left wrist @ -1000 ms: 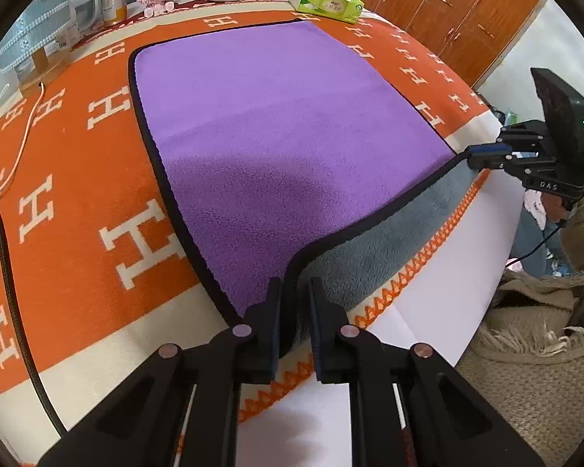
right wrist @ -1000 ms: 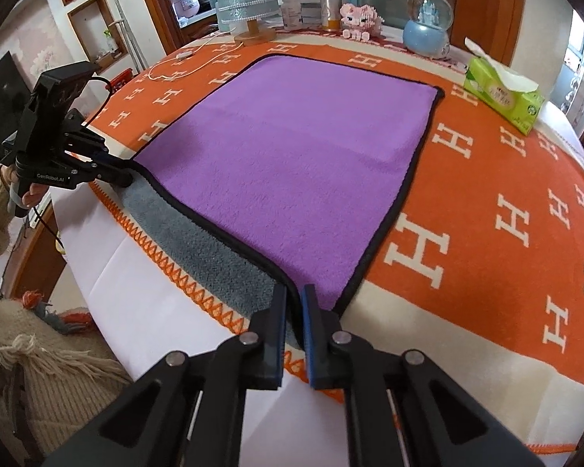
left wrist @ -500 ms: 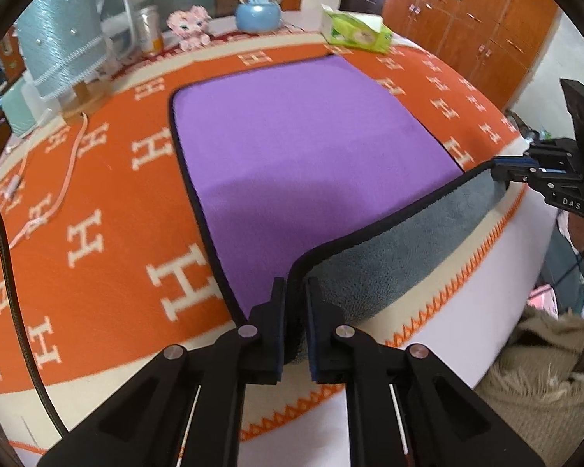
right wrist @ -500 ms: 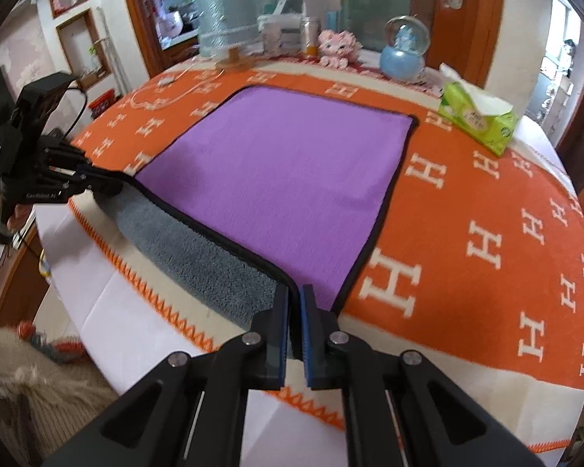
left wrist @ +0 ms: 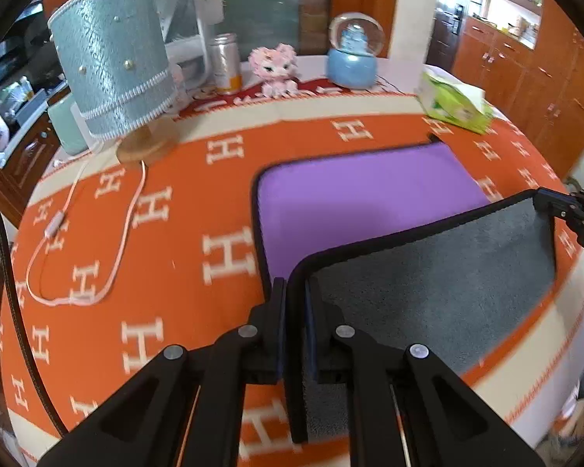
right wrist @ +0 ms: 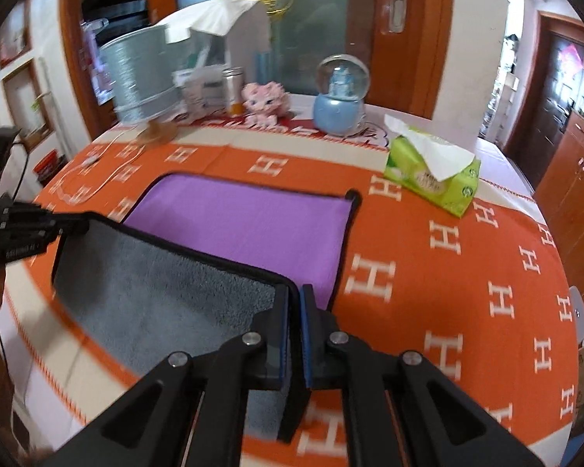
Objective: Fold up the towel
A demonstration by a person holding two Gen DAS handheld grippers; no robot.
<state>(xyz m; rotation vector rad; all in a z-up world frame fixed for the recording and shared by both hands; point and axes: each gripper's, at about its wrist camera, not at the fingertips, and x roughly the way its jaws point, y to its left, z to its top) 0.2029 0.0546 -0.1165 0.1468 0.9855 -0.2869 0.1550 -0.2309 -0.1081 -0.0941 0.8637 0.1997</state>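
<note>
The towel (left wrist: 362, 198) is purple on top, grey underneath, with black trim, and lies on an orange blanket. My left gripper (left wrist: 295, 292) is shut on its near left corner. My right gripper (right wrist: 295, 295) is shut on its near right corner. Both corners are lifted, so the near half hangs up with its grey underside (left wrist: 440, 272) facing me. The purple far half (right wrist: 245, 225) still lies flat. Each gripper shows in the other's view: the right one (left wrist: 541, 200) and the left one (right wrist: 78, 227).
An orange blanket (left wrist: 167, 241) with white H marks covers the table. At the far edge stand a lamp (left wrist: 116, 74) with a pink cord (left wrist: 74, 241), a can (left wrist: 226, 62), a pink toy (left wrist: 276, 68), a snow globe (left wrist: 354, 52) and a green tissue pack (right wrist: 432, 173).
Both grippers have risen and moved forward with the near edge of the towel. More grey underside shows and less purple remains uncovered.
</note>
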